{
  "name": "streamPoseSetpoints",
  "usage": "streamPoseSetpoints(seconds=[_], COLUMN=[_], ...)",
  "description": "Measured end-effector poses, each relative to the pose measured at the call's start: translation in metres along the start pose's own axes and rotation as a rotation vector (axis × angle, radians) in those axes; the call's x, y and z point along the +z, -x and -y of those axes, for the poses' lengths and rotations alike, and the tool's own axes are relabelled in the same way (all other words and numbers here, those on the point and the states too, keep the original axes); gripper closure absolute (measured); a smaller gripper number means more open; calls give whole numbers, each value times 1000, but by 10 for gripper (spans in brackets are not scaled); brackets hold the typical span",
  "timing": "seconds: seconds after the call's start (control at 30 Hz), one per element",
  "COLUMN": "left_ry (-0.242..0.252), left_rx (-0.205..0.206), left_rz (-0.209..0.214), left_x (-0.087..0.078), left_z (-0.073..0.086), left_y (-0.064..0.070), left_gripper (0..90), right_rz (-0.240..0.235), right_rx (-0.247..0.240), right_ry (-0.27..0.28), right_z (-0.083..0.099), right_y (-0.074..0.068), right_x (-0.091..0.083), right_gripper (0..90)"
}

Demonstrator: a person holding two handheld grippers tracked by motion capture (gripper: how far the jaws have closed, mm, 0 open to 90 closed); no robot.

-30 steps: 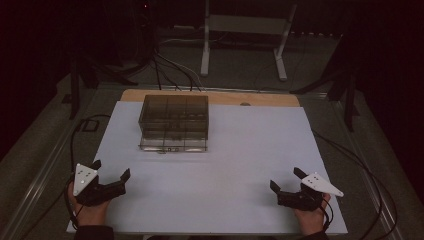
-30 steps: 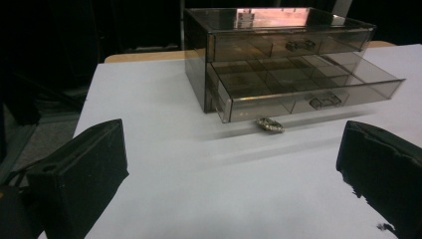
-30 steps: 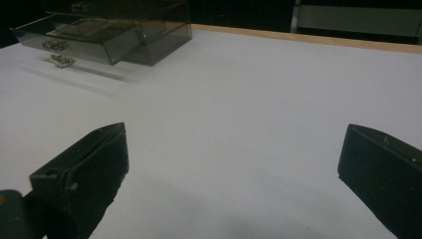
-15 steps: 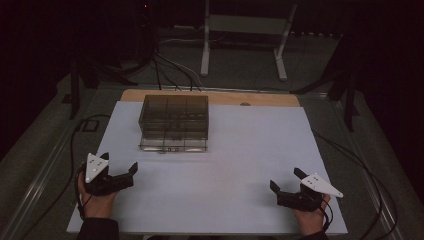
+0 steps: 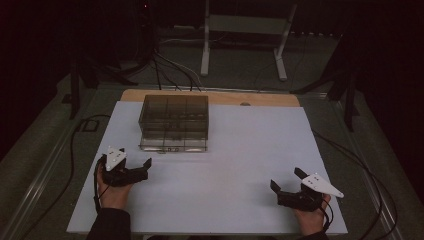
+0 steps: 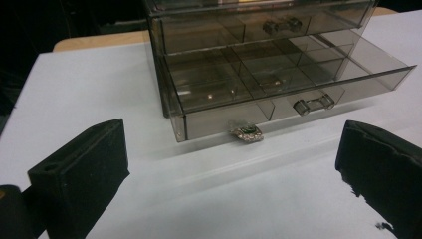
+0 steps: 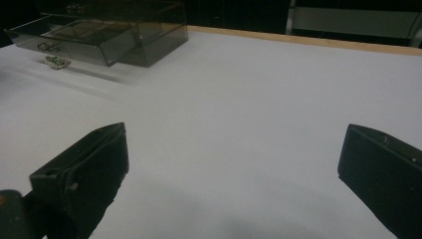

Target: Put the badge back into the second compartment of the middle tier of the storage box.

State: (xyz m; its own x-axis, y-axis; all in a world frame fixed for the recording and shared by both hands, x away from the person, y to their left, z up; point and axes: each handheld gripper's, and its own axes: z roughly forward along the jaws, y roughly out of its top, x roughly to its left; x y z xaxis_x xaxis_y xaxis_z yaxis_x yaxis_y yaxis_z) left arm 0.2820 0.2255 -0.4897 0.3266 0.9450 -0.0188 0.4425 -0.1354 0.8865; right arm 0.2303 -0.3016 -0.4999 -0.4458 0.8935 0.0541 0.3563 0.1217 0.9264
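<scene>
Currently both tongs, left (image 5: 131, 172) and right (image 5: 289, 190), are held agape, empty. Small jewelled trinket (image 6: 246, 133) lies just before the drawer organiser (image 5: 174, 121), whose bottom drawer (image 6: 278, 87) is open; a careless approach could knock it underneath.

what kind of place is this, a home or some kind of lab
Probably a lab or recording setup, not a home: a white table in a dark room, cables running across the floor, and a metal stand behind it.

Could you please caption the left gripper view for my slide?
Open left hand-held gripper faces a smoked acrylic drawer box, bottom drawer open, small trinket lying before it.
</scene>
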Motion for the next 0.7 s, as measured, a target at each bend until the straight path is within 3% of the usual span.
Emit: streamPoseSetpoints(seconds=[0.7], left_ry=[-84], left_rx=[3], left_rz=[1], left_x=[23], left_z=[5], left_y=[13], left_gripper=[13], right_rz=[-4], right_rx=[1], right_ry=[-1], right_z=[0], right_y=[0], right_x=[0], right_gripper=[0])
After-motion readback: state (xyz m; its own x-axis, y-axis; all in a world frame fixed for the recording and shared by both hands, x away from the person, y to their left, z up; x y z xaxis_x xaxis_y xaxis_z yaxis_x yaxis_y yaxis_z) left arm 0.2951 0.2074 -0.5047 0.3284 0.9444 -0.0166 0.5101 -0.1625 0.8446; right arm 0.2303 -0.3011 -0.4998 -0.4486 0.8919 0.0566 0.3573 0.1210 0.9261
